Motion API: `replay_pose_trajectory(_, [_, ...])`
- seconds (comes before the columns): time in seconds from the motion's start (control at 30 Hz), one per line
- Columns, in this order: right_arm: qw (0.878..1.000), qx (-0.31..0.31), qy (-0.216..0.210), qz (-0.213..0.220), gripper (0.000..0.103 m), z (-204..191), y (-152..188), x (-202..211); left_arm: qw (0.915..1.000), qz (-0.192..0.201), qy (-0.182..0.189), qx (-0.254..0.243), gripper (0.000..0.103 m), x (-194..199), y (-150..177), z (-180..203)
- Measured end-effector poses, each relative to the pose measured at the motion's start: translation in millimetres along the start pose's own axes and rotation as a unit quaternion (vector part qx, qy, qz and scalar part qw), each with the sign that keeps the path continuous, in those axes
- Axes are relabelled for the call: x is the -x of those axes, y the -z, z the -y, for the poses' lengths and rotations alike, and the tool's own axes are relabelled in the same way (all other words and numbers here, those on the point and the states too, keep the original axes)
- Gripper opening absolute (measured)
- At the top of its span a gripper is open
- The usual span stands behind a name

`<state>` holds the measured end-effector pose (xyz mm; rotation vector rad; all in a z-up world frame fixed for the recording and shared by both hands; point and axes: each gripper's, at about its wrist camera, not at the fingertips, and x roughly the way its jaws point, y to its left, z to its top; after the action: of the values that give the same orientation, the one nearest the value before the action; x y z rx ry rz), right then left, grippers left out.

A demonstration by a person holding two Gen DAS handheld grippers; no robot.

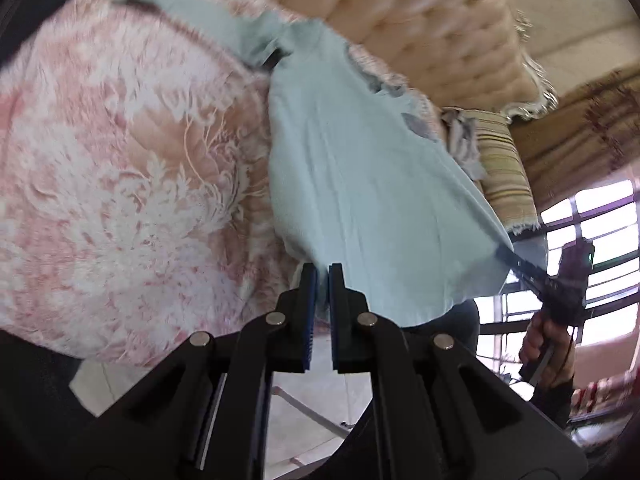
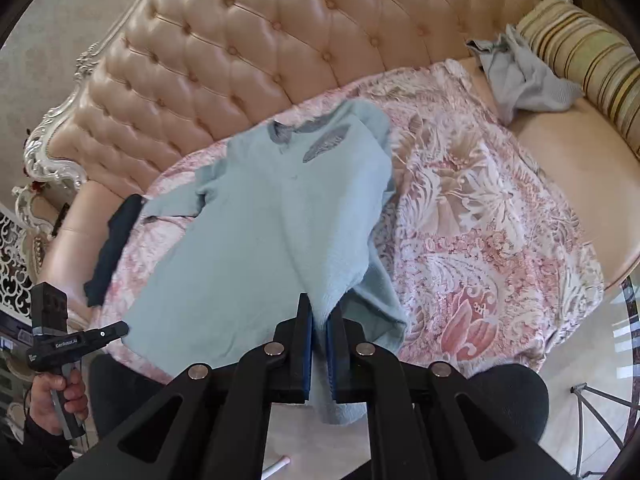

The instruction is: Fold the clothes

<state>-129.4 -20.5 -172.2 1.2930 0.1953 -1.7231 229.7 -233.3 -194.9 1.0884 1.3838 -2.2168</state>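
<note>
A pale blue long-sleeved shirt [image 2: 272,232] with a grey collar lies front up on a pink floral blanket [image 2: 480,208], collar toward the sofa back. My right gripper [image 2: 320,312] is shut on its near hem, cloth hanging down between the fingers. In this view my left gripper [image 2: 124,328], held by a hand, pinches the hem's left corner. The left wrist view shows the shirt [image 1: 360,184] stretched upward, my left gripper [image 1: 323,276] shut on its lower edge, and my right gripper [image 1: 504,254] gripping the far corner. The shirt's right sleeve is folded under.
A tufted beige sofa back [image 2: 248,52] curves behind the blanket. A crumpled grey garment [image 2: 520,76] and a striped cushion [image 2: 588,64] lie at the right end. A dark garment [image 2: 116,248] lies by the shirt's left sleeve. A glass table edge [image 2: 624,340] is at right.
</note>
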Motion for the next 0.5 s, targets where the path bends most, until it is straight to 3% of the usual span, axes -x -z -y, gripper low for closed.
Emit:
replay_pose_trajectory(0.17, [0.998, 0.025, 0.026, -0.054, 0.006, -14.4, 12.7, -17.2, 0.9993, -0.030, -0.021, 0.011, 0.007, -8.9, 23.1, -19.4])
replay_pose_trajectory(0.3, [0.993, 0.014, 0.054, -0.104, 0.006, -2.8, 35.1, -54.6, 0.9977, -0.053, -0.035, 0.023, 0.007, -23.2, 41.1, -36.7])
replay_pose_trajectory(0.4, [0.986, 0.025, 0.097, -0.131, 0.010, -0.4, 41.6, -70.8, 0.9949, -0.074, -0.064, 0.027, 0.007, -41.3, 50.7, -49.4])
replay_pose_trajectory(0.5, [0.978, 0.054, 0.139, -0.147, 0.011, -4.8, 42.9, -72.5, 0.9951, -0.071, -0.054, 0.042, 0.007, -39.0, 53.1, -58.0])
